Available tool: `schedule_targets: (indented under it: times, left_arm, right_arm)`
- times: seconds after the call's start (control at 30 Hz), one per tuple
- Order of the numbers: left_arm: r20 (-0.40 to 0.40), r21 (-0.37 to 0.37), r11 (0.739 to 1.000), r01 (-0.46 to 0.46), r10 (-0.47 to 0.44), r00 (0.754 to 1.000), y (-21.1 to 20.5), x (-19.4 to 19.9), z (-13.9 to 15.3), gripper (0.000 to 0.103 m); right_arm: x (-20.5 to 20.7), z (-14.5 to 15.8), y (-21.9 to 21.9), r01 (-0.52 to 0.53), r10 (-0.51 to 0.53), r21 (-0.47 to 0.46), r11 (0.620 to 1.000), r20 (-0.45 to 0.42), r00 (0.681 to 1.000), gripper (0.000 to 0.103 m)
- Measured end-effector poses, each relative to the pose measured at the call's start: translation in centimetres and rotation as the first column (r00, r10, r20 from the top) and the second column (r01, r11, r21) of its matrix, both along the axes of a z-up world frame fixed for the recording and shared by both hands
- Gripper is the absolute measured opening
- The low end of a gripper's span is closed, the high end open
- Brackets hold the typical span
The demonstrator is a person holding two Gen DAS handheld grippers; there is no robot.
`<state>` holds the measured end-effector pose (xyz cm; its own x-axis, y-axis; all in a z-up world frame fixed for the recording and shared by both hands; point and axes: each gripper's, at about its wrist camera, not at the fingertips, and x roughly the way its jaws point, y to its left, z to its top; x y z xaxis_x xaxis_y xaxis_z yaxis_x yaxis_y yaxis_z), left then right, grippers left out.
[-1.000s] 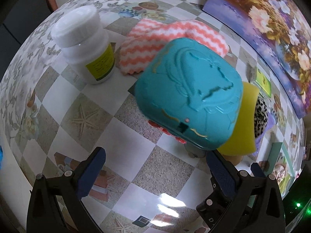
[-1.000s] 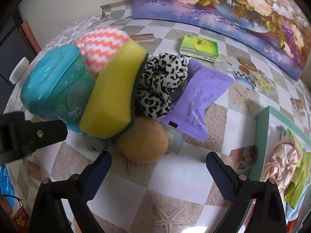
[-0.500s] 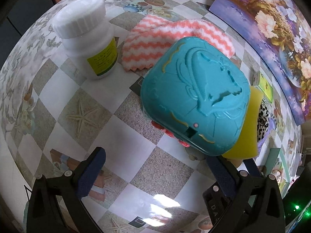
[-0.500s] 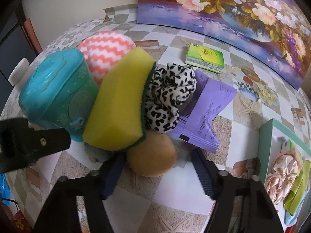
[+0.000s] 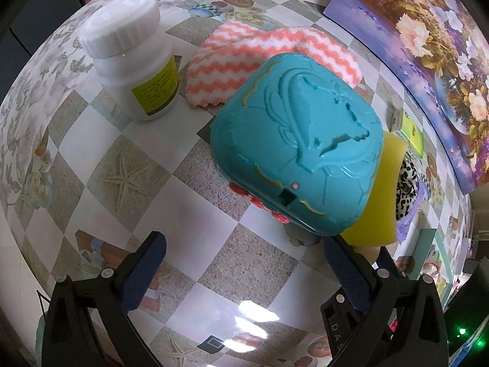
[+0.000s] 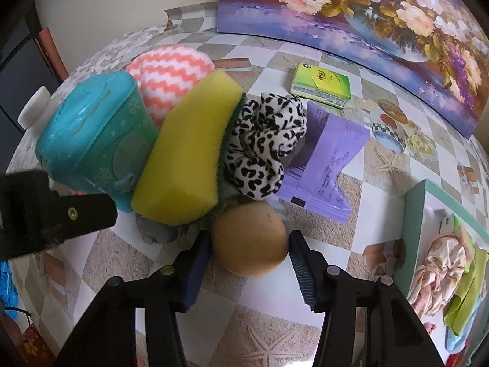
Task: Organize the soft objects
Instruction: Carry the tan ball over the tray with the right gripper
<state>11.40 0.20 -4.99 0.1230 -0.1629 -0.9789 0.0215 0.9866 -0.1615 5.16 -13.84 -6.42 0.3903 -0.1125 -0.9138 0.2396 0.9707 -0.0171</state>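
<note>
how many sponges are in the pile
2: a yellow sponge leaning on the teal box, and a round tan sponge between the right claw's fingers. Others may be hidden underneath.

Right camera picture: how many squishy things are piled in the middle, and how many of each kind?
Sponges: 2, a yellow sponge and a round tan sponge.
Cloths: 1, the zigzag cloth.
Scrunchies: 1, the spotted scrunchie.
Total: 4.
</note>
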Motion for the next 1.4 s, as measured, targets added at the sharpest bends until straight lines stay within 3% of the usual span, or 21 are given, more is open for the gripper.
schedule_targets:
  times: [0.57, 0.83, 1.1, 1.4]
  left_arm:
    - [0.004, -0.066, 0.998, 0.006, -0.006, 1.0, -2.4, -2.2, 1.0, 0.103]
    - [0.043, -0.071, 0.995, 0.077, -0.074, 0.996, -5.3, -3.4, 1.9, 0.103]
    - [-0.004, -0.128, 0.987, 0.093, -0.094, 0.996, -6.7, -3.6, 1.4, 0.102]
    - [0.006, -0.139, 0.985, 0.106, -0.106, 0.994, -8.1, -3.5, 0.8, 0.1]
  right_arm:
    - [-2.8, 2.1, -1.5, 0.048, -0.047, 0.028, 0.998, -0.011, 0.999, 0.055]
    - [-4.3, 3.4, -3.0, 0.109, -0.108, 0.026, 0.994, -0.031, 0.994, 0.055]
    - [-5.5, 4.9, -5.5, 0.185, -0.185, 0.023, 0.982, -0.006, 0.983, 0.055]
    - [-7.9, 7.5, -8.4, 0.253, -0.253, 0.014, 0.967, 0.056, 0.966, 0.055]
